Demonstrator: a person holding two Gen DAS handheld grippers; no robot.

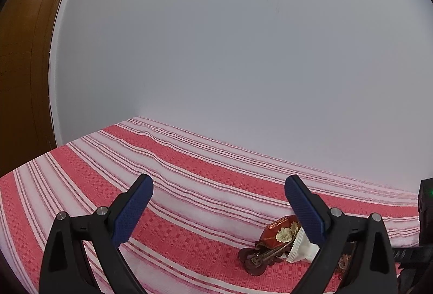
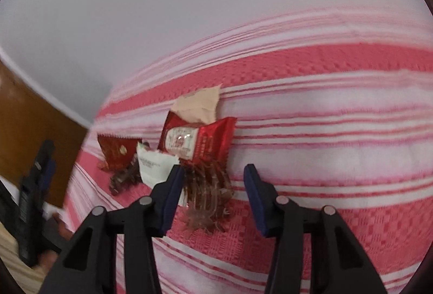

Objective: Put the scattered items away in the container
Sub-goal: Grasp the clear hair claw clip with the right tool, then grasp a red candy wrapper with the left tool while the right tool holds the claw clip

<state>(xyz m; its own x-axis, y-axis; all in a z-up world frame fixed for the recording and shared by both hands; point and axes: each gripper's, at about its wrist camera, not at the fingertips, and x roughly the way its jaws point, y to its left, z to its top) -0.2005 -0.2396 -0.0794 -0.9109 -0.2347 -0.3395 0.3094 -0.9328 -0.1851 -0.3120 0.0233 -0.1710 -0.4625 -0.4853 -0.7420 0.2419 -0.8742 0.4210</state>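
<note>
In the right wrist view my right gripper (image 2: pixel 213 169) stands open just above a brown claw hair clip (image 2: pixel 205 193), which shows in the gap between the blue pads (image 2: pixel 173 196) without touching them. Behind the clip lie a red snack packet (image 2: pixel 200 139) and a beige packet (image 2: pixel 200 104). To the left are a white packet (image 2: pixel 154 166), a dark red wrapper (image 2: pixel 116 153) and a small brown clip (image 2: pixel 121 177). My left gripper (image 1: pixel 219 183) is open and empty; the flowered red wrapper (image 1: pixel 281 233), white packet (image 1: pixel 301 248) and brown clip (image 1: pixel 259 258) lie by its right finger. No container is in view.
A red and white striped cloth (image 1: pixel 189 185) covers the table, which ends at a white wall (image 1: pixel 243 50). Brown wooden panelling (image 1: pixel 24 64) stands to the left. A hand (image 2: pixel 51 256) holds the left gripper (image 2: pixel 35 185) at the picture's left edge.
</note>
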